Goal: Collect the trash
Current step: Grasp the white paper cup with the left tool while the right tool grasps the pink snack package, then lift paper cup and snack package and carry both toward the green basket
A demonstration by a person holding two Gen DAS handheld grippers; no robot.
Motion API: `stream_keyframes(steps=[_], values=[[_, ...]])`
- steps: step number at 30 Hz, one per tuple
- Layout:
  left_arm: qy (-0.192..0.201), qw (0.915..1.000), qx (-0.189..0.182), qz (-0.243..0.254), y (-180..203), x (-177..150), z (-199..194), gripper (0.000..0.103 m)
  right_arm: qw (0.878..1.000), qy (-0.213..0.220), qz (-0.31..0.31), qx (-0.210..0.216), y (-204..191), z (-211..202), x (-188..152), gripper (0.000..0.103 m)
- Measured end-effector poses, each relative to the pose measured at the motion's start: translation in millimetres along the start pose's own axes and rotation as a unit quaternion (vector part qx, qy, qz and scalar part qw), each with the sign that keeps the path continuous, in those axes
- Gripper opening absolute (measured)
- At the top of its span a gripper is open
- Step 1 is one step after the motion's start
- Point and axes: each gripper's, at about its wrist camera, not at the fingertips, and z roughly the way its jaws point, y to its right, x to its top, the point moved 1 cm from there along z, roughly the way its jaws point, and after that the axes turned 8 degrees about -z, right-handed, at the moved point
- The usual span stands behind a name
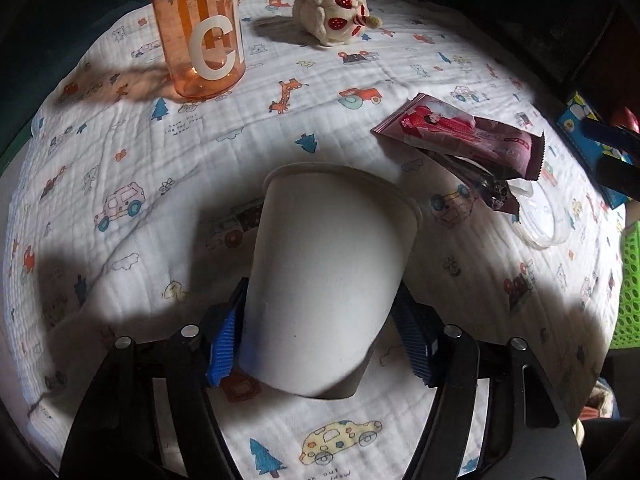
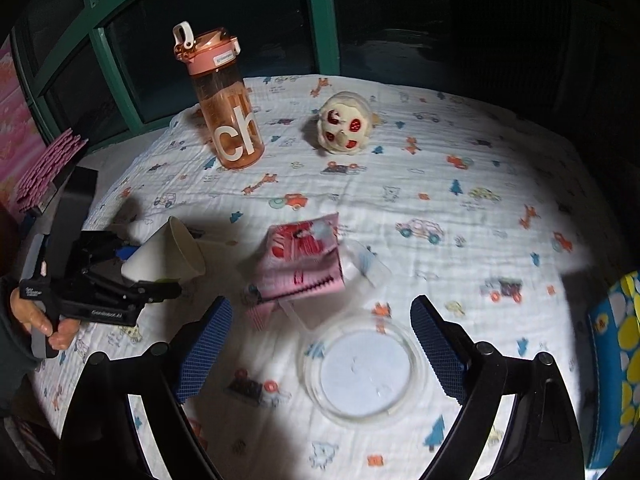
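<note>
My left gripper [image 1: 320,336] is shut on a white paper cup [image 1: 328,280], held by its base with the mouth pointing away, a little above the cloth. It also shows in the right wrist view [image 2: 168,256], tilted on its side in the left gripper [image 2: 120,268]. A pink snack wrapper [image 1: 460,136] lies to the cup's right; it shows in the right wrist view [image 2: 304,260]. A clear plastic lid [image 2: 364,372] lies flat between the open fingers of my right gripper [image 2: 320,356]; its edge shows in the left wrist view [image 1: 544,224].
An orange water bottle [image 2: 228,112] and a cream plush toy [image 2: 344,124] stand at the back of the cloth-covered table [image 2: 460,240]. A green basket [image 1: 628,288] and a blue patterned box [image 2: 616,368] sit off the right edge.
</note>
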Motion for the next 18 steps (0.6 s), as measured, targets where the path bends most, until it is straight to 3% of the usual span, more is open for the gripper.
stream_keyframes(steps=[7,18], values=[[-0.001,0.9999,-0.001,-0.013,-11.4,-3.0,-3.7,0.065,0.997,-0.045,-0.057,-0.002,-11.8,43.7,24.0,0.088],[-0.004,0.9999,0.002,-0.011,-16.2,-2.1,-8.7,0.065,0.992,-0.098,-0.075,-0.006,-15.5,86.8,28.8,0.087]])
